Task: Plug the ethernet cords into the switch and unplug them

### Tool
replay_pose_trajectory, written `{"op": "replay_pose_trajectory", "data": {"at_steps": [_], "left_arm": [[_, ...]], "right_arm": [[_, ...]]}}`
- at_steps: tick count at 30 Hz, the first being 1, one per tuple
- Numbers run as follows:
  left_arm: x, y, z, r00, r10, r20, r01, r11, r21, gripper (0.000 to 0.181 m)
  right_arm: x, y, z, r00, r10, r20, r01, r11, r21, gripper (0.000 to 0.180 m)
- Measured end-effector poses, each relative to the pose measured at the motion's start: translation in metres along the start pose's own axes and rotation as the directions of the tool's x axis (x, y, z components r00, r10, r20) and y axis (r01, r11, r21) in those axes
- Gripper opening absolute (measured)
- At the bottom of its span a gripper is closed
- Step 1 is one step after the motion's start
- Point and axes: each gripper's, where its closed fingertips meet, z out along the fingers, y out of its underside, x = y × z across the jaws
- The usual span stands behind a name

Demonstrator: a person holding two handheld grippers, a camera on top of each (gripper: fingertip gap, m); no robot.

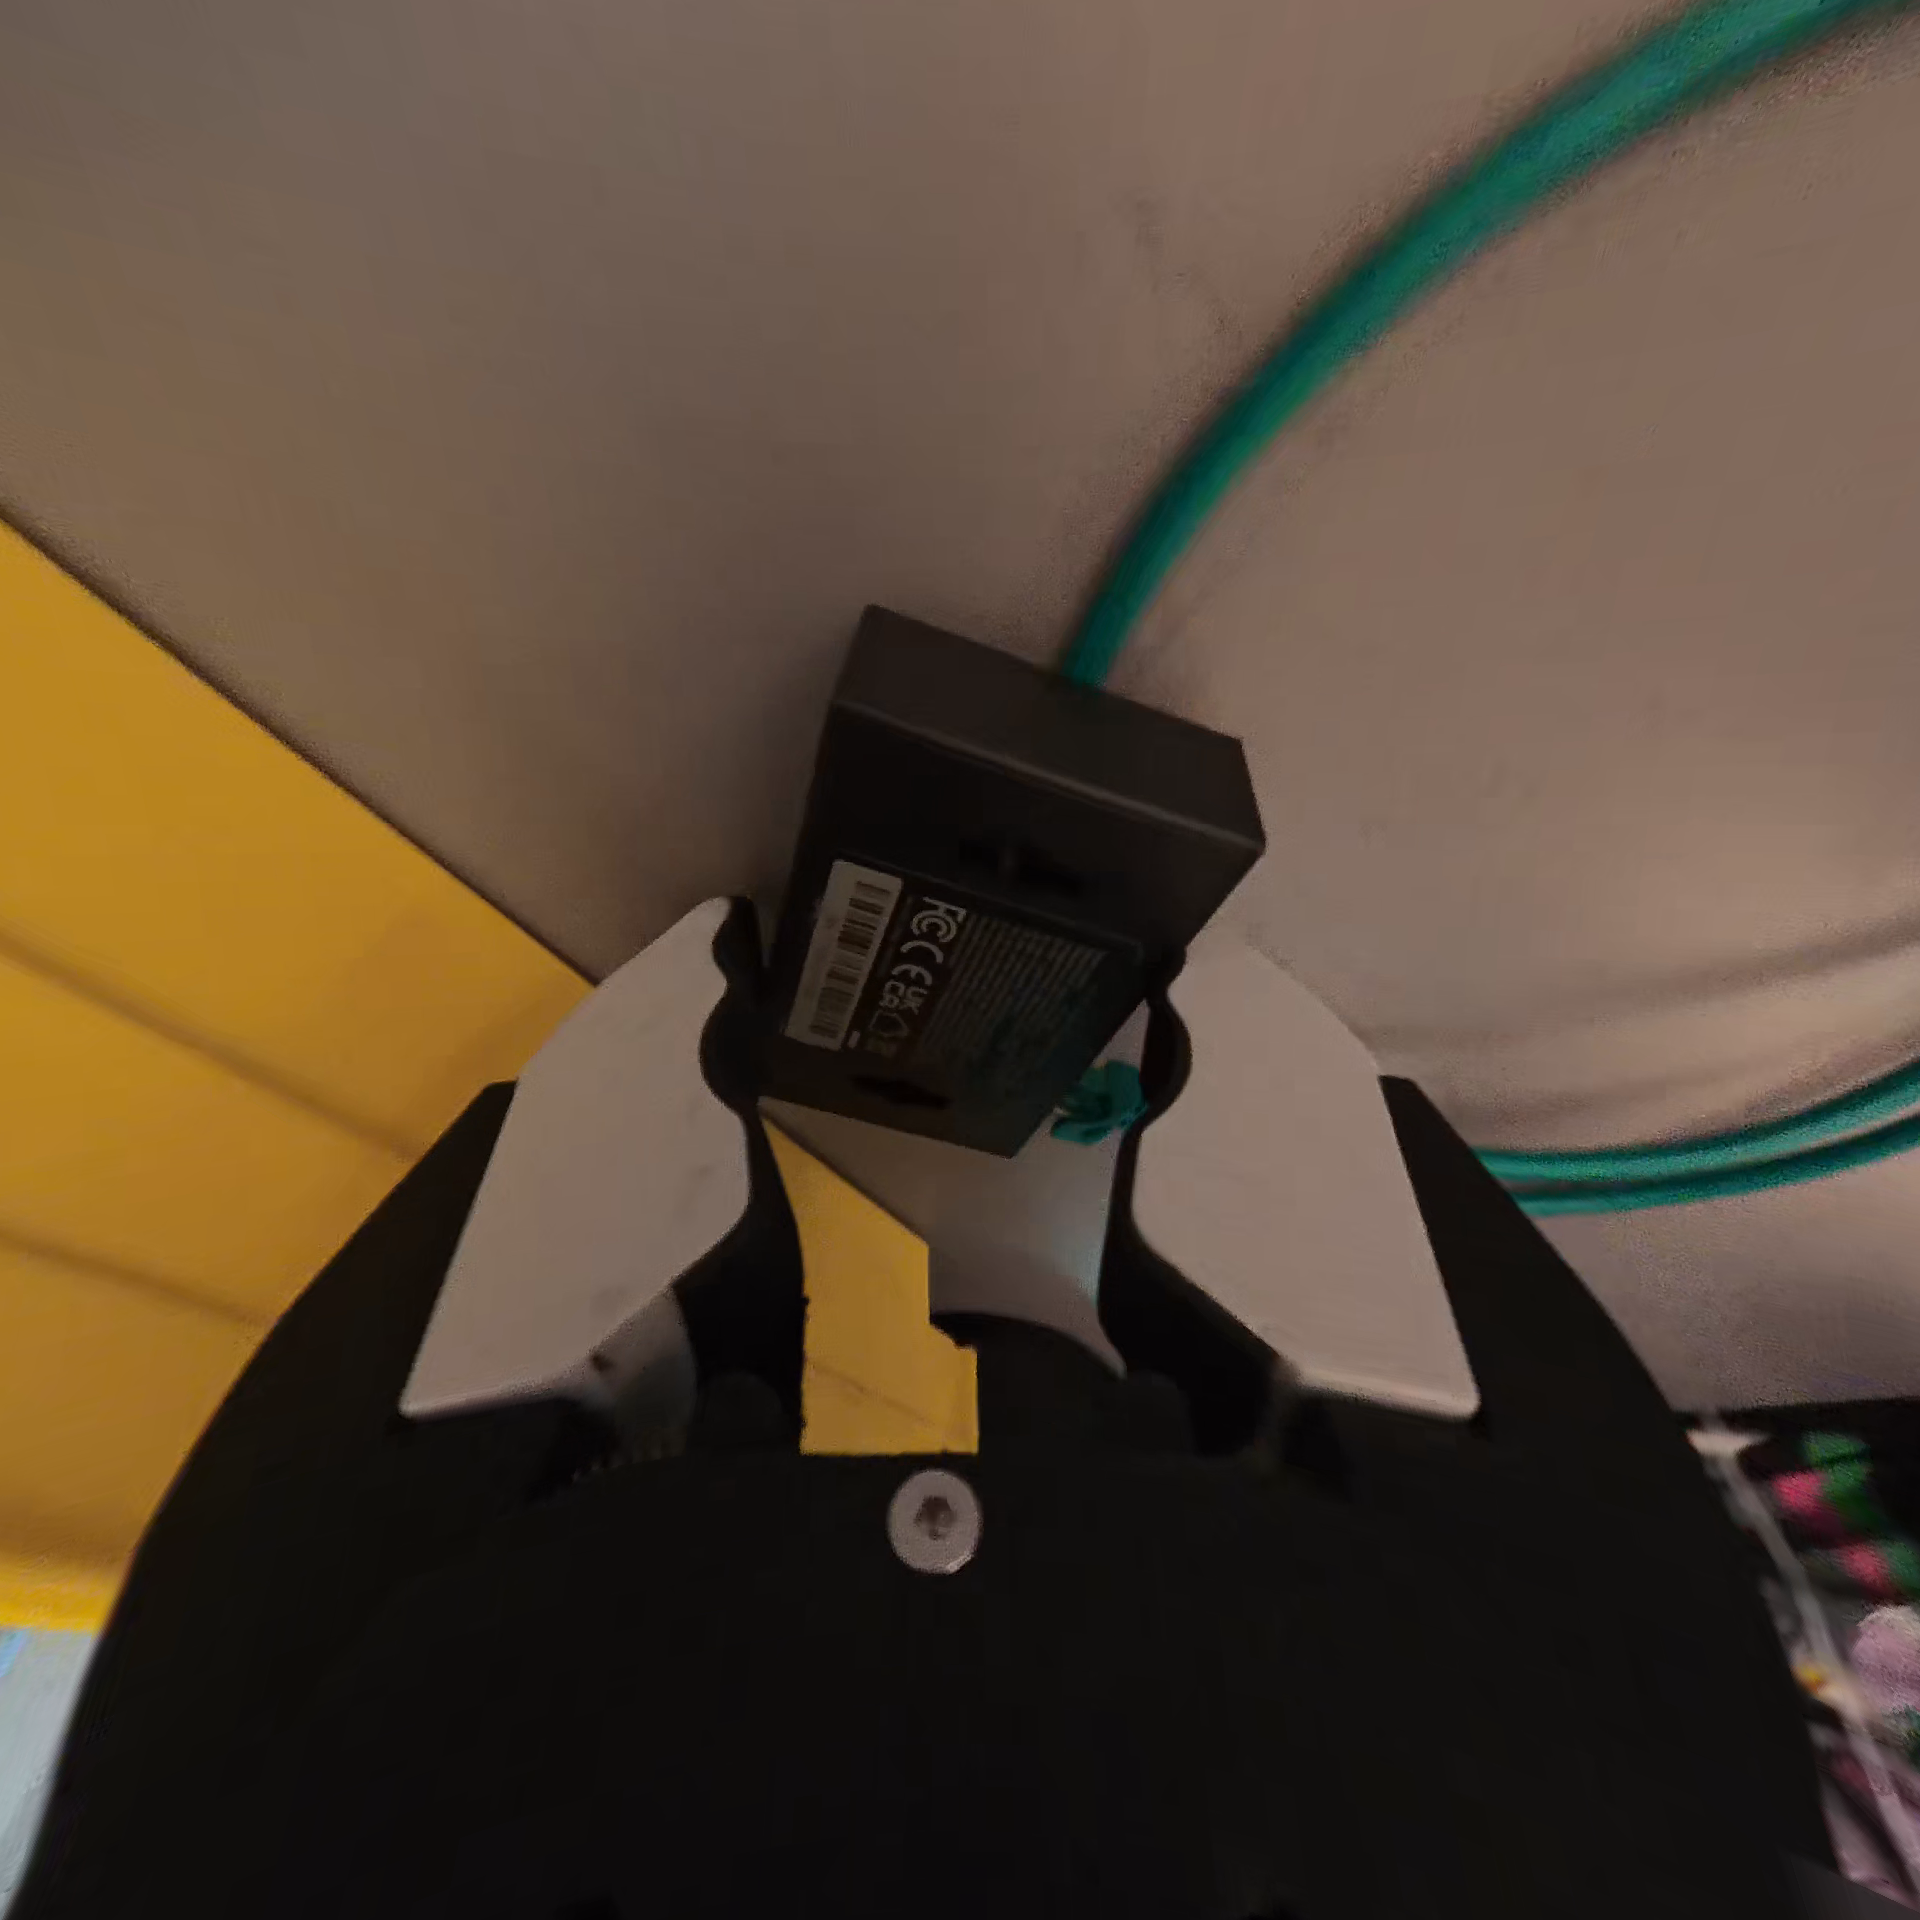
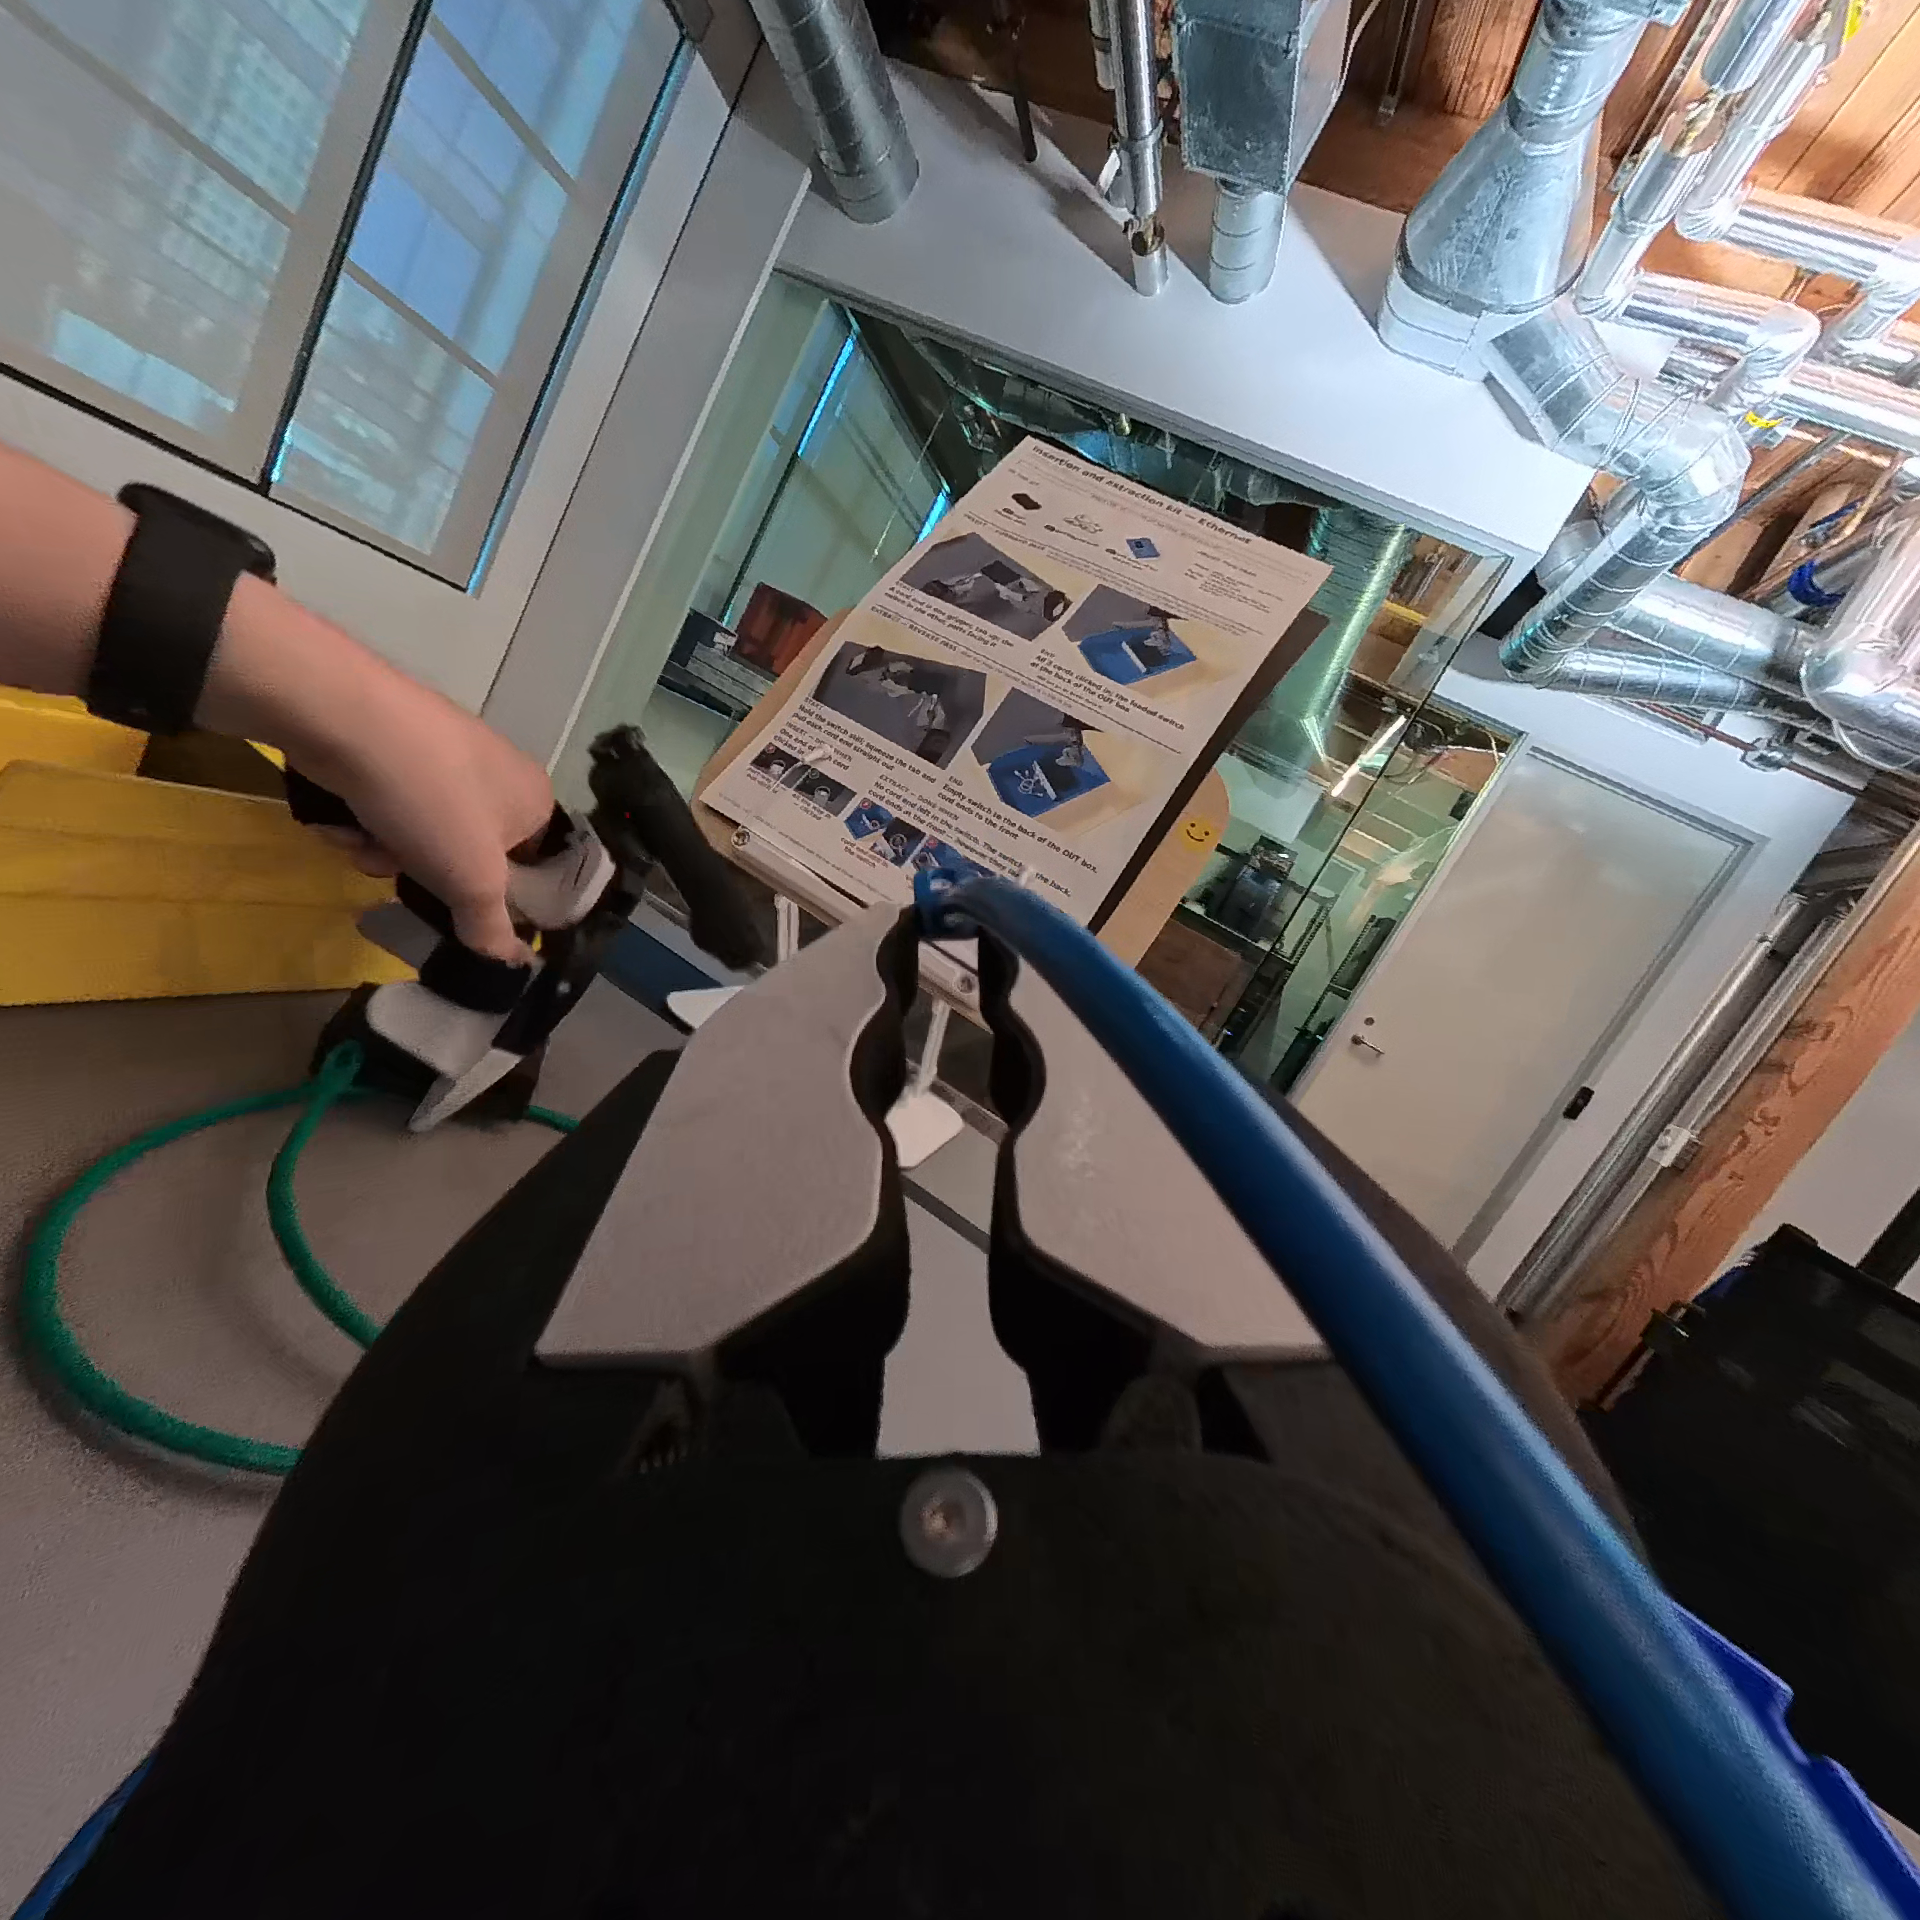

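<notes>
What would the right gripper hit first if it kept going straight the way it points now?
Probably the instruction sheet on its stand: the right gripper, shut on the blue ethernet cord, aims at its lower edge. Depth is unclear.

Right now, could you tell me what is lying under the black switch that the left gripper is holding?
Under the switch, gripped by the left gripper, lies the grey table. A green cord leaves its far side. Its ports and underside face away, hidden.

Black tool (image 2: 945, 935) body, pale grey fingers (image 2: 769, 1143), silver screw (image 2: 948, 1522), black wristband (image 2: 171, 608)
</notes>
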Motion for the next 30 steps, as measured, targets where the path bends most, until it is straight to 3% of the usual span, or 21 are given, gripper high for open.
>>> {"op": "replay_pose_trajectory", "data": {"at_steps": [4, 8, 10, 12, 15, 17, 19, 21, 23, 24, 26, 29, 30], "left_arm": [[0.017, 0.007, -0.012, 0.996, 0.06, -0.073, -0.056, 0.997, 0.055, 0.069], [0.014, -0.005, -0.071, 0.985, 0.096, -0.142, -0.033, 0.92, 0.389, 0.068], [0.031, -0.007, -0.123, 0.954, 0.237, -0.184, -0.063, 0.759, 0.648, 0.064], [0.081, 0.012, -0.186, 0.822, 0.507, -0.26, -0.016, 0.476, 0.879, 0.055], [0.147, 0.072, -0.256, 0.494, 0.829, -0.262, 0.272, 0.139, 0.952, 0.049], [0.169, 0.091, -0.269, 0.402, 0.894, -0.198, 0.394, 0.026, 0.919, 0.046], [0.194, 0.091, -0.251, 0.328, 0.912, -0.246, 0.317, 0.139, 0.938, 0.051], [0.217, 0.099, -0.229, 0.172, 0.93, -0.324, 0.179, 0.294, 0.939, 0.074], [0.228, 0.106, -0.22, 0.037, 0.916, -0.4, 0.129, 0.392, 0.911, 0.072], [0.232, 0.107, -0.219, -0.01, 0.909, -0.416, 0.145, 0.413, 0.899, 0.074], [0.236, 0.109, -0.217, -0.07, 0.912, -0.405, 0.168, 0.411, 0.896, 0.051], [0.236, 0.109, -0.217, -0.081, 0.935, -0.346, 0.194, 0.355, 0.914, 0.018], [0.235, 0.106, -0.215, -0.056, 0.936, -0.348, 0.193, 0.352, 0.916, 0.017]], "right_arm": [[-0.001, -0.01, -0.003, 0.999, 0.047, 0.028, -0.048, 0.997, 0.059, 0.013], [-0.004, -0.018, -0.006, 0.996, 0.074, 0.058, -0.08, 0.991, 0.11, 0.013], [-0.007, -0.02, -0.005, 0.996, 0.063, 0.064, -0.07, 0.991, 0.117, 0.013], [-0.015, -0.025, -0.005, 0.997, 0.019, 0.078, -0.029, 0.99, 0.137, 0.013], [-0.031, -0.034, -0.006, 0.992, -0.079, 0.094, 0.059, 0.979, 0.194, 0.013], [-0.039, -0.037, -0.007, 0.987, -0.138, 0.085, 0.117, 0.97, 0.215, 0.011], [-0.047, -0.037, -0.007, 0.981, -0.17, 0.098, 0.144, 0.963, 0.227, 0.011], [-0.048, -0.037, -0.006, 0.98, -0.176, 0.088, 0.151, 0.961, 0.231, 0.011], [-0.05, -0.038, -0.007, 0.98, -0.175, 0.092, 0.148, 0.958, 0.247, 0.011], [-0.051, -0.04, -0.007, 0.981, -0.163, 0.104, 0.132, 0.957, 0.26, 0.015], [-0.053, -0.042, -0.008, 0.982, -0.141, 0.122, 0.102, 0.954, 0.282, 0.013], [-0.056, -0.039, -0.007, 0.98, -0.138, 0.142, 0.095, 0.957, 0.274, 0.011], [-0.055, -0.037, -0.005, 0.981, -0.131, 0.144, 0.09, 0.961, 0.263, 0.011]]}}
